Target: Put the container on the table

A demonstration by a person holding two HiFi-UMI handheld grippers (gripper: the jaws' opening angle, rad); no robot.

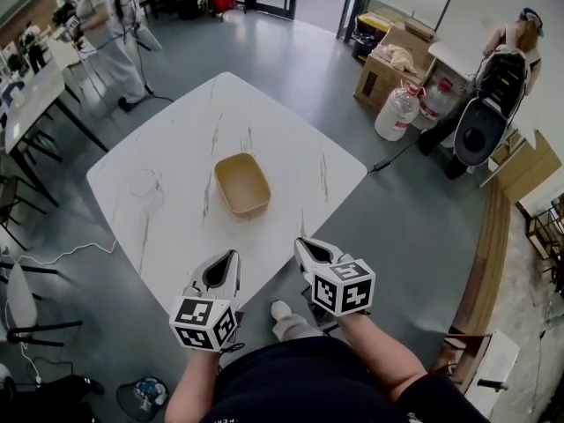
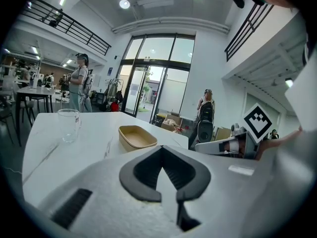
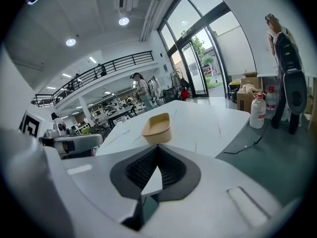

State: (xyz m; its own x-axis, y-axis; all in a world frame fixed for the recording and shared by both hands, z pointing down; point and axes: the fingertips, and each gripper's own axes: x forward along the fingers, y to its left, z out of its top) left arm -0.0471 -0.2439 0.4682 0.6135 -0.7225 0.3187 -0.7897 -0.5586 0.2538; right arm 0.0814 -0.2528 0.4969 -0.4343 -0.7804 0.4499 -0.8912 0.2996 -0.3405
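A tan, shallow, empty container (image 1: pixel 242 183) sits near the middle of the white marble table (image 1: pixel 176 148). It also shows in the left gripper view (image 2: pixel 136 137) and the right gripper view (image 3: pixel 157 127). My left gripper (image 1: pixel 233 255) hovers over the table's near edge with its tips together (image 2: pixel 161 148) and nothing between them. My right gripper (image 1: pixel 300 242) hangs beside it to the right, a short way from the container, also shut and empty (image 3: pixel 158 147). Both point toward the container and neither touches it.
A clear drinking glass (image 1: pixel 146 186) stands on the table left of the container (image 2: pixel 68 124). Cardboard boxes (image 1: pixel 388 64) and water bottles (image 1: pixel 396 113) sit on the floor at the far right. A person (image 1: pixel 110 33) stands far left by other tables. A cable (image 1: pixel 397 157) runs across the floor.
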